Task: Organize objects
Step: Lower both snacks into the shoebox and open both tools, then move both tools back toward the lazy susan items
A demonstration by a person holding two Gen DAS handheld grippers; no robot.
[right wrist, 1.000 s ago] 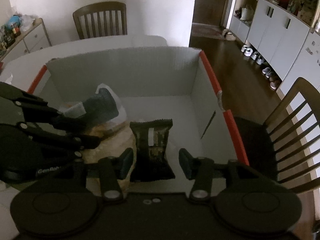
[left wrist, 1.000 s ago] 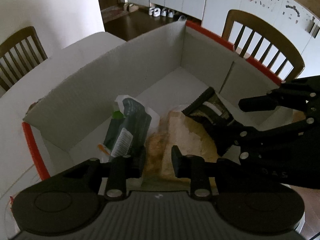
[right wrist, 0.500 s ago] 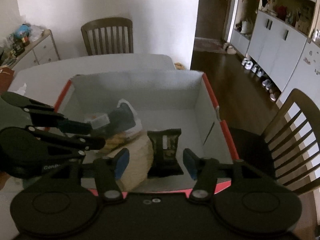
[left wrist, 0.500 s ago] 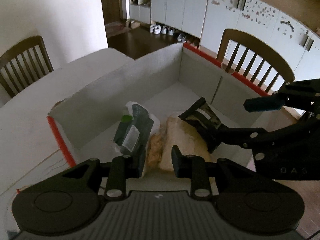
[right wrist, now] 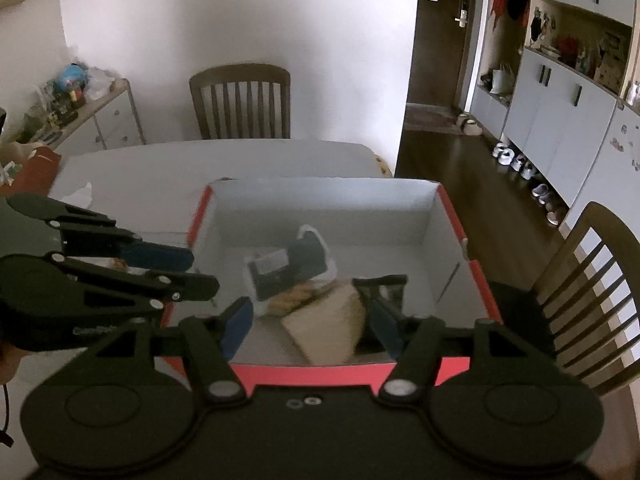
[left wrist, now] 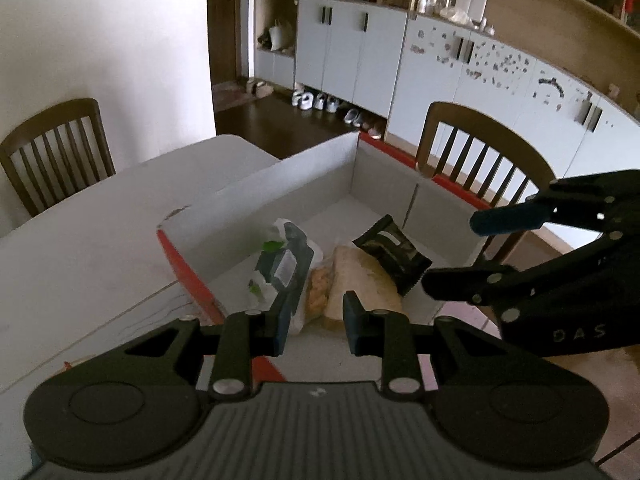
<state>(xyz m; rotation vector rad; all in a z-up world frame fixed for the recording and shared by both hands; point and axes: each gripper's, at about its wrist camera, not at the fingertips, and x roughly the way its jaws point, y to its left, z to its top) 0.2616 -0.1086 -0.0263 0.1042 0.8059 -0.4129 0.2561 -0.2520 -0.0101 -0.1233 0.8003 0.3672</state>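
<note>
Both grippers have withdrawn up and back from the box (right wrist: 456, 236). One second earlier each reached inside it, low over the contents; now both hang above its near red rim. The right gripper (right wrist: 312, 322) has just been opening its jaws, nothing between them: the dark snack packet (left wrist: 390, 254) that lay between its fingers now rests alone in the box, propped on the tan bag (left wrist: 360, 280) (against the right wall side). The left gripper (left wrist: 314, 326) now stands over the box's near left corner. More of the desk (left wrist: 100, 240) beyond the box has come into view.
</note>
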